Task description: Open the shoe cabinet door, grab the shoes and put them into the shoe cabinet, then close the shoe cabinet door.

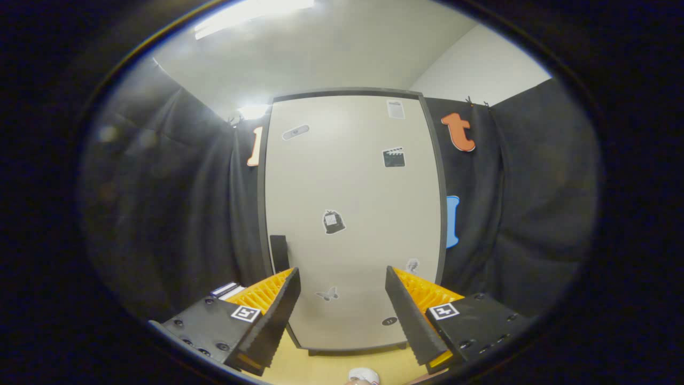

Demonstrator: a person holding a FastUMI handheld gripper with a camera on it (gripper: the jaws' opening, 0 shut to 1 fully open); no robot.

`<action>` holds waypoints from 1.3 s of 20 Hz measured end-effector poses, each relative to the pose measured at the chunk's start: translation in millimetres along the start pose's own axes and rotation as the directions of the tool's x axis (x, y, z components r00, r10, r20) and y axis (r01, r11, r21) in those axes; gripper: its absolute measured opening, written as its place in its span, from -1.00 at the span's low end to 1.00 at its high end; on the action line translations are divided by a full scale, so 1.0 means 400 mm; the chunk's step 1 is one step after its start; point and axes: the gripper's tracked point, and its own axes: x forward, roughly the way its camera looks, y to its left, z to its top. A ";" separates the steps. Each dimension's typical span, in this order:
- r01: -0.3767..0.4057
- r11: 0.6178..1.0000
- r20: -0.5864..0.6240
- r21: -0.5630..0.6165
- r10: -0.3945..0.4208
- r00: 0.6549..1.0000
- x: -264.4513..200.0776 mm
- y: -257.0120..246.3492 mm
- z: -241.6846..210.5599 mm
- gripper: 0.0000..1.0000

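Beige shoe cabinet door (pixel 352 214) upright, hand-held gripper (pixel 342 310) spread

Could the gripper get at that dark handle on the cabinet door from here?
Probably yes. The gripper is open and empty, the handle sits just beyond its left finger on the closed door, and nothing lies between.
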 end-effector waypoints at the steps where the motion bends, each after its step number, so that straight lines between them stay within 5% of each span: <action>1: 0.001 1.000 0.002 0.003 -0.001 1.000 0.000 0.001 0.001 0.96; 11: 0.002 1.000 -0.013 0.004 -0.002 1.000 0.022 0.010 0.004 0.96; 22: -0.054 0.996 -0.093 0.074 0.061 0.994 0.292 0.242 -0.134 0.91; 26: -0.025 0.998 -0.044 0.052 0.027 0.999 0.342 0.264 -0.134 0.84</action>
